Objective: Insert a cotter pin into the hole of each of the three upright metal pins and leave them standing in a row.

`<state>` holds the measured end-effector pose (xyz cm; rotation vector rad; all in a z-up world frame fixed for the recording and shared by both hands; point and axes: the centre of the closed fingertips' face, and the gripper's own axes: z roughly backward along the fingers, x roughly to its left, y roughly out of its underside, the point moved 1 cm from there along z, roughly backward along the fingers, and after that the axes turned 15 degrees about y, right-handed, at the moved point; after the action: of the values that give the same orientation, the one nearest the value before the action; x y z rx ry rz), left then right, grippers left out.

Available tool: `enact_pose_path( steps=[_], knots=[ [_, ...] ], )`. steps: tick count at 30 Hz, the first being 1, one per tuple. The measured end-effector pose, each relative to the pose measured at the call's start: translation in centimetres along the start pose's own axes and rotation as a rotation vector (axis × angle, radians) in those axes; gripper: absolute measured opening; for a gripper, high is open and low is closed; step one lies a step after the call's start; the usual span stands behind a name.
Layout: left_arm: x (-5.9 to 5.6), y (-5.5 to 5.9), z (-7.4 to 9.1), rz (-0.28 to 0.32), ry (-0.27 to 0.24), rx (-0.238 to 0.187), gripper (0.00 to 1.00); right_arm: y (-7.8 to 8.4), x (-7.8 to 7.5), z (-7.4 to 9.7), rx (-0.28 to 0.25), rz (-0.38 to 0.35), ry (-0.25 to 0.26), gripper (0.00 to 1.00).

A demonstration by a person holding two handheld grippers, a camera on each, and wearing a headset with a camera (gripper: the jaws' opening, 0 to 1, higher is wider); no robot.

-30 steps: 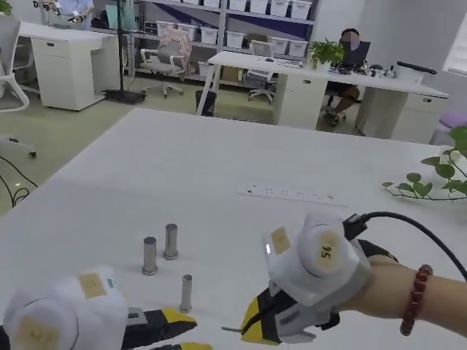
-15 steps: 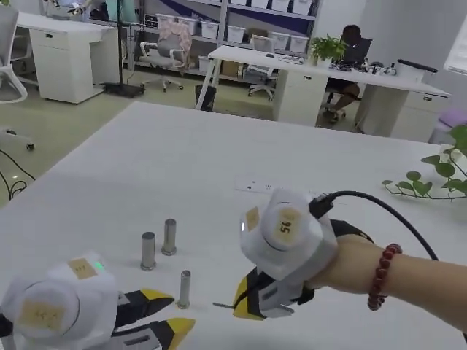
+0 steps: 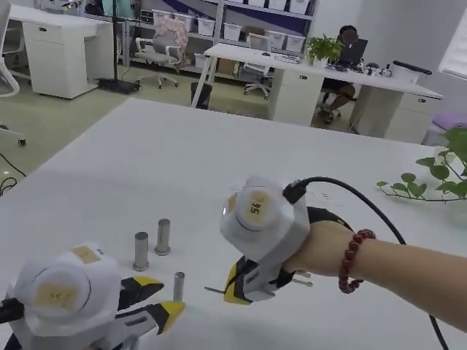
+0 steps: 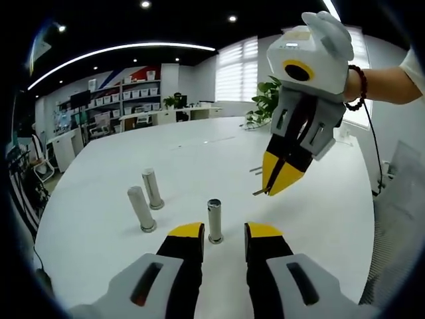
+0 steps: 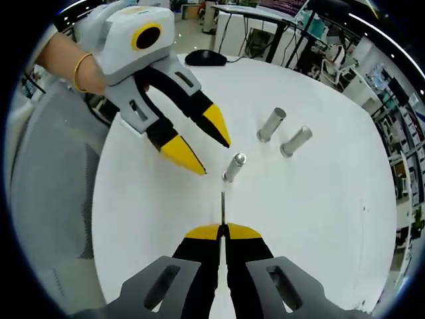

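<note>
Three upright metal pins stand on the white table [image 3: 190, 153]: two at the back [image 3: 141, 250] [image 3: 163, 237] and one nearer [image 3: 179, 286]. My left gripper [image 3: 164, 297] is open, its jaws on either side of the near pin [image 4: 214, 220] and a little short of it. My right gripper [image 3: 232, 288] is shut on a thin cotter pin [image 3: 213, 291] that points left toward the near pin. In the right gripper view the cotter pin [image 5: 222, 206] ends just short of the near pin [image 5: 234, 167], with the left gripper [image 5: 206, 147] beside it.
A trailing green plant [image 3: 438, 175] lies at the table's right edge. The right gripper's black cable [image 3: 350, 191] arcs over the wrist. Desks, chairs and a seated person [image 3: 346, 44] are beyond the table's far edge.
My right gripper has moved left with the cotter pin, closer to the near pin. The left gripper has come up and forward around that pin. The head camera has shifted.
</note>
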<state>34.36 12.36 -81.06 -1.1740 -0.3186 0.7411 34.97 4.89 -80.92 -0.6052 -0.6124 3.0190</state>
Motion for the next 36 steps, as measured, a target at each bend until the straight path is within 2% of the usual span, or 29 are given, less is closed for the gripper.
enact_pose_path(
  steps=[10,28,36],
  knots=[
    [1.0,0.2,-1.4,0.009,-0.013,0.005,0.19,-0.6,-0.4,-1.3,0.022,-0.009,-0.012,0.03],
    [1.4,0.6,-2.6,0.005,-0.001,0.024,0.09,-1.6,-1.0,-2.3,0.040,-0.004,-0.024,0.03],
    [1.5,0.8,-2.8,-0.001,0.004,0.026,0.08,-1.7,-1.0,-2.4,0.046,-0.001,-0.031,0.03]
  ],
)
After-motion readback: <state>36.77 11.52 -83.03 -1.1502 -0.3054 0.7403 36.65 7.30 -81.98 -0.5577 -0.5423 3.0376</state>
